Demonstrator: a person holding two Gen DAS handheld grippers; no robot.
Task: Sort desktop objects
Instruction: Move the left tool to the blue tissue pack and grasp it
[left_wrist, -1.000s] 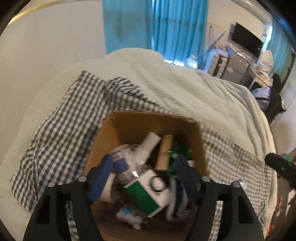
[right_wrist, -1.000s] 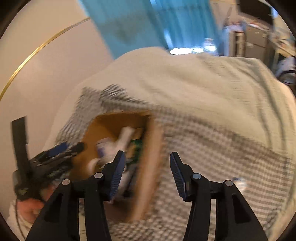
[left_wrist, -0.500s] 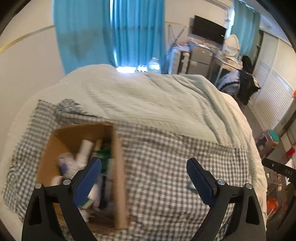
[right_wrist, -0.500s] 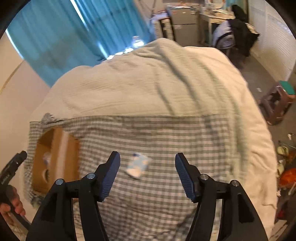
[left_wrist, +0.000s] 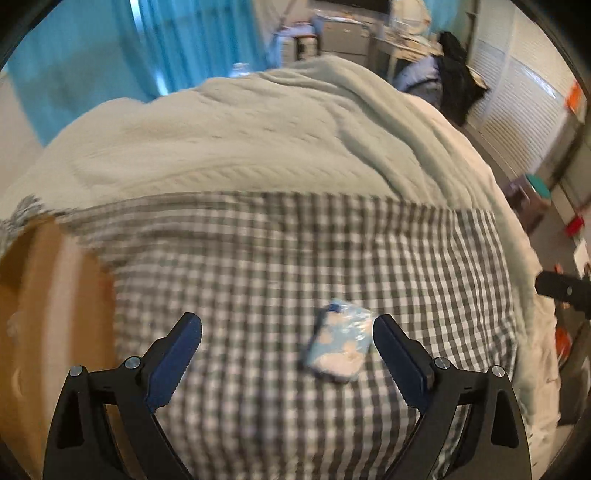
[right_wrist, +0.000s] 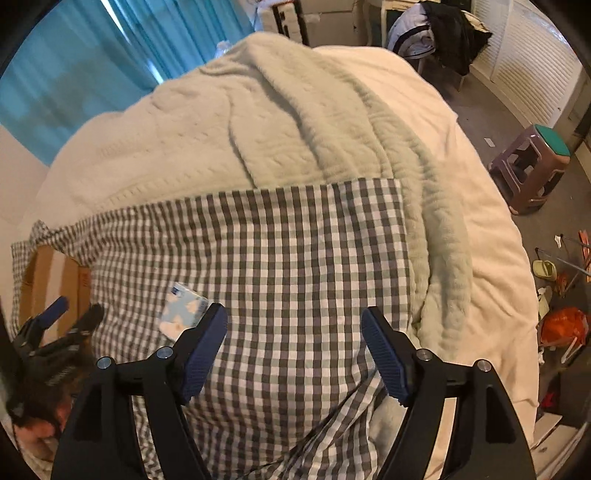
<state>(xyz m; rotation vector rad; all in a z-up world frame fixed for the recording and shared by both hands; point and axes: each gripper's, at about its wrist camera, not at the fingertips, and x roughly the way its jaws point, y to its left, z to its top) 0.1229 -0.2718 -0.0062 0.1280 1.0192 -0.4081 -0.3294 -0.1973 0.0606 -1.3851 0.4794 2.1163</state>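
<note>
A small pale blue tissue pack lies flat on the grey checked cloth. My left gripper hovers over it, open wide, with the pack between the fingers close to the right one and untouched. In the right wrist view the same pack lies just left of my right gripper. The right gripper's jaws are opening over bare checked cloth with nothing between them. A cardboard box stands at the cloth's left end; its contents are blurred. My left gripper shows at the lower left, beside the box.
The cloth lies on a bed under a pale green blanket. The bed drops off at the right to a floor with a purple stool, an orange bag and litter. Blue curtains hang behind.
Both grippers swung right, away from the cardboard box and over the checked cloth. Both sets of jaws spread wider. The tissue pack came into view under the left gripper.
</note>
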